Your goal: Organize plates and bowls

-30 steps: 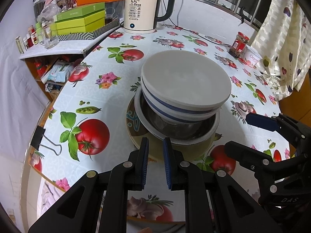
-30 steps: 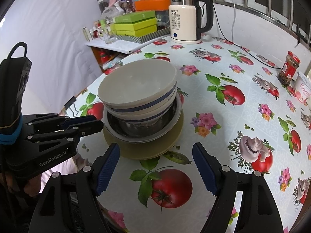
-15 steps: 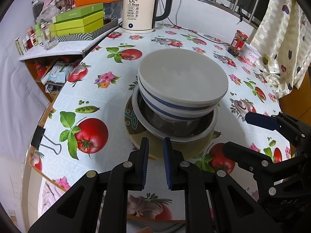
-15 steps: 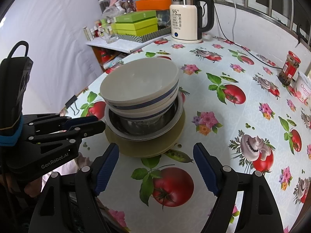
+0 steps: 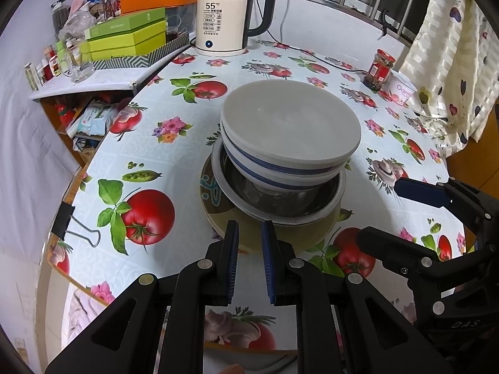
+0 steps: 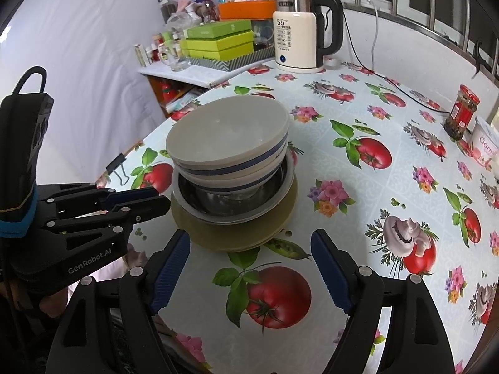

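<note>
Nearest the cameras, the left gripper (image 5: 249,233) holds its two blue pads a narrow gap apart with nothing between them, just short of the stack's near rim; its body reads "GenRobot.AI" in the right wrist view. The right gripper (image 6: 249,246) stands wide open over a printed tomato, empty, its tips just short of the stack. The stack sits mid-table on the tomato-and-mushroom oilcloth (image 6: 358,187): one olive plate (image 6: 218,240) at the bottom, one steel bowl (image 6: 230,208) on it, and two white blue-banded bowls (image 6: 227,143) nested on top, tilted slightly. One binder clip (image 5: 67,221) grips the cloth's edge at the left. Farther back stand one red-lidded jar (image 6: 461,112) and one tub lettered "Oarm" (image 5: 402,88). At the far edge one white electric kettle (image 6: 296,43) shows "55°C", beside three stacked green boxes (image 6: 218,40).
</note>
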`<state>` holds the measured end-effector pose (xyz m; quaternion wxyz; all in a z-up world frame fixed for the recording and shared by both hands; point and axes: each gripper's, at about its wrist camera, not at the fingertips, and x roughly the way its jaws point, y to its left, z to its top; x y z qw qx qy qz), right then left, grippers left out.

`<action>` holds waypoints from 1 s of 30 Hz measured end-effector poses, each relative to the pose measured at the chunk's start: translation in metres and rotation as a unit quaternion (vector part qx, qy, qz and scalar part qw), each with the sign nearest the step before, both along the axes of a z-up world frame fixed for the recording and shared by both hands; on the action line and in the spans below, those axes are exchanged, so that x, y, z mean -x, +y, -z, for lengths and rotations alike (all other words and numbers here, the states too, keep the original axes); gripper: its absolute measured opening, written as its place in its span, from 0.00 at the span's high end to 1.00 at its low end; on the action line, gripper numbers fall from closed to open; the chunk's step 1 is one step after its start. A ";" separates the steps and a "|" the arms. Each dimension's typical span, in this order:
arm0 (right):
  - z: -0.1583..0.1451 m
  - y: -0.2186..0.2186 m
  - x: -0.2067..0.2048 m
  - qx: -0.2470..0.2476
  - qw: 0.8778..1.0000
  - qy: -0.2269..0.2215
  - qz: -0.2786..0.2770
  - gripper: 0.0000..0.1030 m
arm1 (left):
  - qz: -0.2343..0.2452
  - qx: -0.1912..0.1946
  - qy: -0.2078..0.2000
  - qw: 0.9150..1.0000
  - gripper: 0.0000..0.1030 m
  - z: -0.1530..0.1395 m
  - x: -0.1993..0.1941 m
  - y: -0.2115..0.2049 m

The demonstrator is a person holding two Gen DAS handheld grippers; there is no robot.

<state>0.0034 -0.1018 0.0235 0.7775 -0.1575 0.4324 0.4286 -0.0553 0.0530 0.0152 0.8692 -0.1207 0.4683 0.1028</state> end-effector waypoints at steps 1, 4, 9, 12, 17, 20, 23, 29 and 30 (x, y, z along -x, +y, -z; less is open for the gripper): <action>0.000 0.000 -0.001 0.000 1.000 0.000 0.000 0.22 | 0.000 0.000 0.000 1.000 0.85 0.000 0.000 0.000; 0.000 0.000 0.000 0.000 1.000 0.000 -0.001 0.21 | 0.000 0.001 0.000 1.000 0.85 0.000 0.001 0.001; 0.000 0.000 0.000 0.001 1.000 -0.001 -0.001 0.21 | 0.000 0.001 0.000 1.000 0.85 0.000 0.001 0.001; 0.000 0.000 0.000 0.001 1.000 -0.001 -0.002 0.21 | 0.000 0.000 0.002 1.000 0.85 0.000 0.001 0.001; 0.000 0.002 0.000 0.002 1.000 0.000 -0.003 0.21 | 0.000 0.001 0.002 1.000 0.85 0.001 0.000 0.001; -0.001 0.002 0.000 0.002 1.000 0.000 -0.003 0.21 | 0.000 0.001 0.003 1.000 0.85 0.001 0.000 0.001; -0.001 0.002 0.000 0.002 1.000 0.001 -0.002 0.21 | 0.000 0.001 0.003 1.000 0.85 0.001 0.000 0.001; -0.001 0.002 0.000 0.003 1.000 0.001 -0.003 0.21 | 0.001 0.000 0.003 1.000 0.85 0.002 -0.001 0.000; -0.001 0.002 0.000 0.002 1.000 0.000 -0.003 0.21 | 0.001 -0.001 0.003 1.000 0.85 0.002 -0.001 0.000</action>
